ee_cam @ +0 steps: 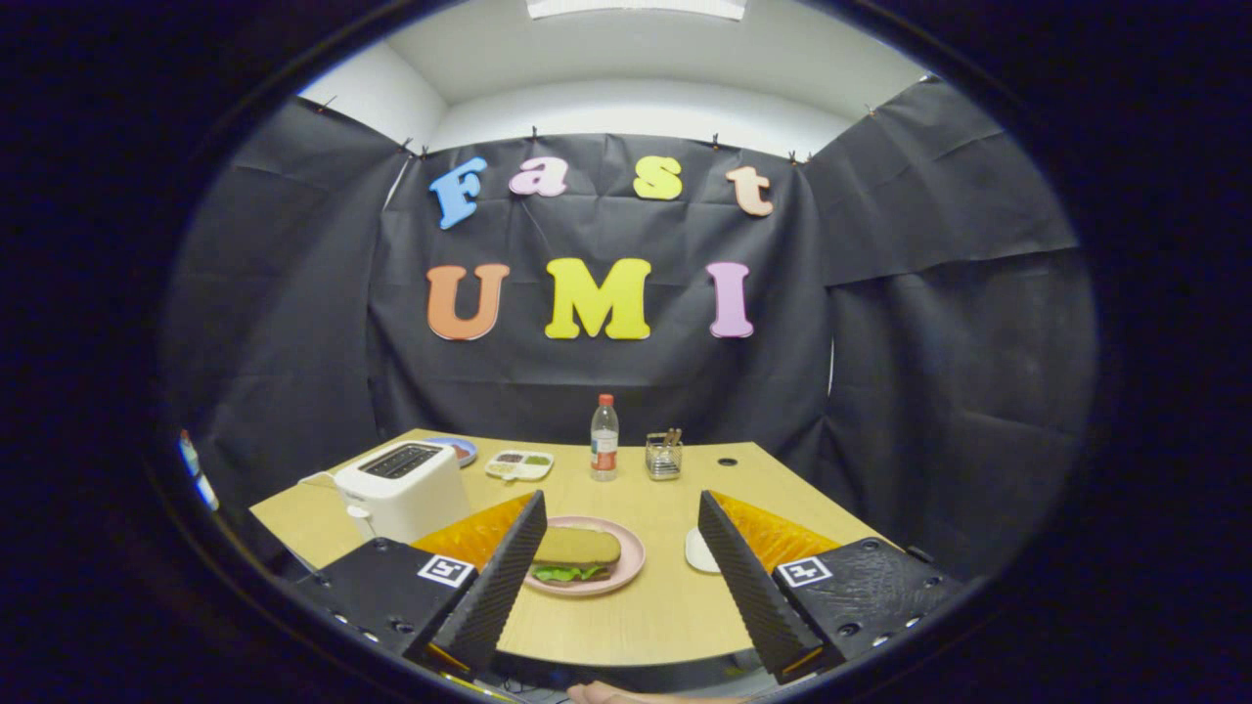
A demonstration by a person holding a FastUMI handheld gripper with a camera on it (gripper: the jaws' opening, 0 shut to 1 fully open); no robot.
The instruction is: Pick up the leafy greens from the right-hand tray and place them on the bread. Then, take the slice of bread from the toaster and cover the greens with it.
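Clearly the gripper [621,557] stands wide open and empty, its two fingers spread apart above the near edge of the table [675,606] and touching nothing. Just ahead of them, close by the left finger, sits a pink plate [634,553] with the sandwich: a slice of bread [577,545] lies on top, and the leafy greens [562,574] peek out from under its front edge. A lower slice is hard to make out beneath them. Near the right finger a small white tray [698,553] shows, partly hidden, and what it holds cannot be told. Further left stands the white toaster [403,487], whose slots look dark, with no slice rising from them. Beyond it lie a blue dish [457,449] and a divided tray [519,464], then a water bottle [604,438] and a wire holder [664,456] toward the back.

Judging by how things lie, both steps appear done: greens laid, bread covering them. The next move probably calls for nothing beyond drawing the open fingers back without brushing the plate.
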